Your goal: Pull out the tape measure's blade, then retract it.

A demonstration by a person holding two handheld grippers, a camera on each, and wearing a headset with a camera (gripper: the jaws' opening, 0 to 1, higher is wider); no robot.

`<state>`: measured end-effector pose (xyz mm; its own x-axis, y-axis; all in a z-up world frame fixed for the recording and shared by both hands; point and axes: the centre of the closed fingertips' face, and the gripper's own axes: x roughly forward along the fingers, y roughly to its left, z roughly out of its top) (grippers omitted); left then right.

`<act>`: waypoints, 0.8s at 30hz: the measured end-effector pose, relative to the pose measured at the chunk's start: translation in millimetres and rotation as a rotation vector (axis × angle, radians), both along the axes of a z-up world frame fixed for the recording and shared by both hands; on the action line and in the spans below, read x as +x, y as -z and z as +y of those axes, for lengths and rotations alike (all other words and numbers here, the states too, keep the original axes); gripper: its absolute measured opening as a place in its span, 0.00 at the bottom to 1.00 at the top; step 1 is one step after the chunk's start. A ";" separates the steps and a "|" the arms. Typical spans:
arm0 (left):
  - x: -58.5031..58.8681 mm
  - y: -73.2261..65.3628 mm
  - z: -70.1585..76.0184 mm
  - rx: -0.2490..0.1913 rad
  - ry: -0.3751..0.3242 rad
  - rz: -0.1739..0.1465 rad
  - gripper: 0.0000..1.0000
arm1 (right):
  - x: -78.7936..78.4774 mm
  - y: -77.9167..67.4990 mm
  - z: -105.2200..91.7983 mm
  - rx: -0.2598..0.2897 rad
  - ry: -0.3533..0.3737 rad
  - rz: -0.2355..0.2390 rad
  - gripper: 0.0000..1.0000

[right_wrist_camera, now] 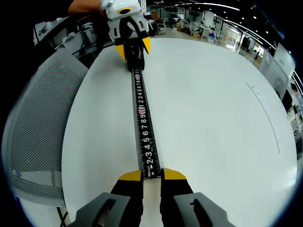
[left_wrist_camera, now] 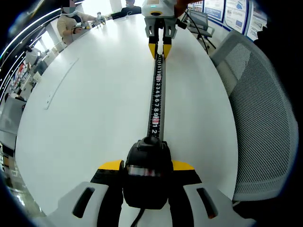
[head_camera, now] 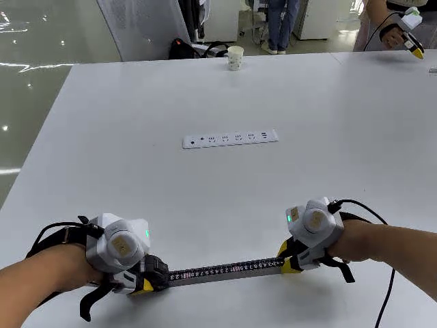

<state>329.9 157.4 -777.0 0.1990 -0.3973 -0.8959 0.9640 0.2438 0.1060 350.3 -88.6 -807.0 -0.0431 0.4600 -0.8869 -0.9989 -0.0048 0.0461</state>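
Observation:
A black tape measure case [left_wrist_camera: 147,172] sits between the jaws of my left gripper [head_camera: 145,281], which is shut on it near the table's front edge. Its black blade [head_camera: 225,269] with white numbers runs out across the table to my right gripper [head_camera: 287,265], shut on the blade's tip. In the left gripper view the blade [left_wrist_camera: 157,97] stretches away to the right gripper [left_wrist_camera: 160,48]. In the right gripper view the blade [right_wrist_camera: 142,127] leads from my yellow-tipped right gripper [right_wrist_camera: 151,176] to the case [right_wrist_camera: 135,56] held by the left gripper [right_wrist_camera: 132,48].
A white power strip [head_camera: 230,139] lies in the middle of the white table [head_camera: 307,116]. A paper cup [head_camera: 235,58] stands at the far edge. Another person's hand with a gripper [head_camera: 407,37] is at the far right corner. A grey mesh chair [left_wrist_camera: 258,113] stands by the table's near side.

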 end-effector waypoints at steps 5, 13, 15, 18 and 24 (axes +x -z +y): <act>0.2 0.5 0.0 0.001 0.000 -0.001 0.31 | 0.5 -0.1 -1.8 0.000 0.006 0.000 0.09; -0.2 0.8 -0.6 -0.003 0.001 -0.001 0.31 | 0.9 0.1 -1.4 0.002 0.011 -0.001 0.09; -0.3 0.6 -0.9 -0.006 0.000 -0.002 0.31 | 0.8 -0.3 -1.2 0.007 0.025 0.009 0.10; -0.6 0.5 -1.4 -0.009 0.001 -0.002 0.31 | 1.5 -0.3 -1.3 0.012 0.039 0.023 0.10; 0.2 0.8 -3.5 -0.006 0.006 0.005 0.32 | 0.7 -0.1 -0.8 0.004 0.019 0.021 0.10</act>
<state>330.1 154.0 -777.8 0.1919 -0.4042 -0.8943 0.9659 0.2390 0.0992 351.0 -89.4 -806.9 -0.0528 0.4647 -0.8839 -0.9976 0.0144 0.0672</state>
